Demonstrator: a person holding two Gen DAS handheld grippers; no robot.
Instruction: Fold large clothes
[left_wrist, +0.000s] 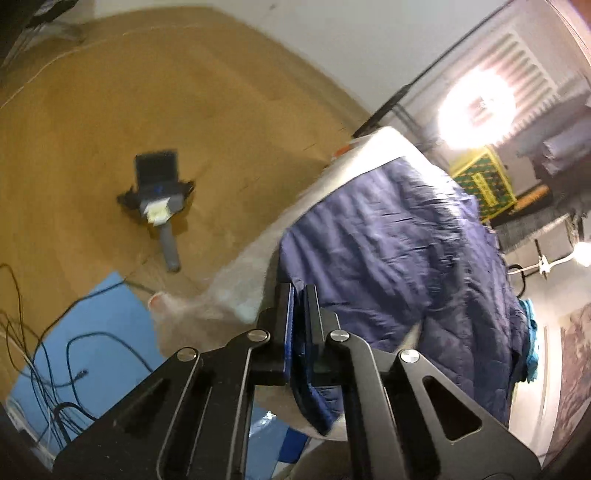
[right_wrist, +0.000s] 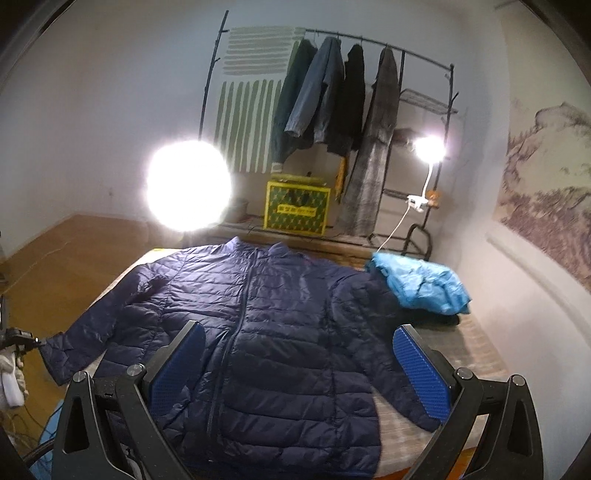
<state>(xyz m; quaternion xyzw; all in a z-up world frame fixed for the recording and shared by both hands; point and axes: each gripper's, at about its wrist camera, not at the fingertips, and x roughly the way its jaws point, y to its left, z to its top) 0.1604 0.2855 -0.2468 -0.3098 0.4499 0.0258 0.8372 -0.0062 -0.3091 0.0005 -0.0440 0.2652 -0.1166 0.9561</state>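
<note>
Clothes rack (right_wrist: 369, 122) — yellow box (right_wrist: 297, 208) below

Navy quilted puffer jacket (right_wrist: 280, 332) in faintly shiny synthetic cloth; matt black metal clothes rack (right_wrist: 424, 74); smooth tan wooden floor (left_wrist: 110, 110).

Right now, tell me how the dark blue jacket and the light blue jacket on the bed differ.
The dark blue jacket lies spread flat, front up, sleeves out; the light blue jacket sits bunched in a heap at the far right corner. The dark blue jacket covers most of the bed; the light blue jacket takes a small patch. The left tongs pinch the dark blue jacket's sleeve end; nothing holds the light blue jacket. Both look puffy.
</note>
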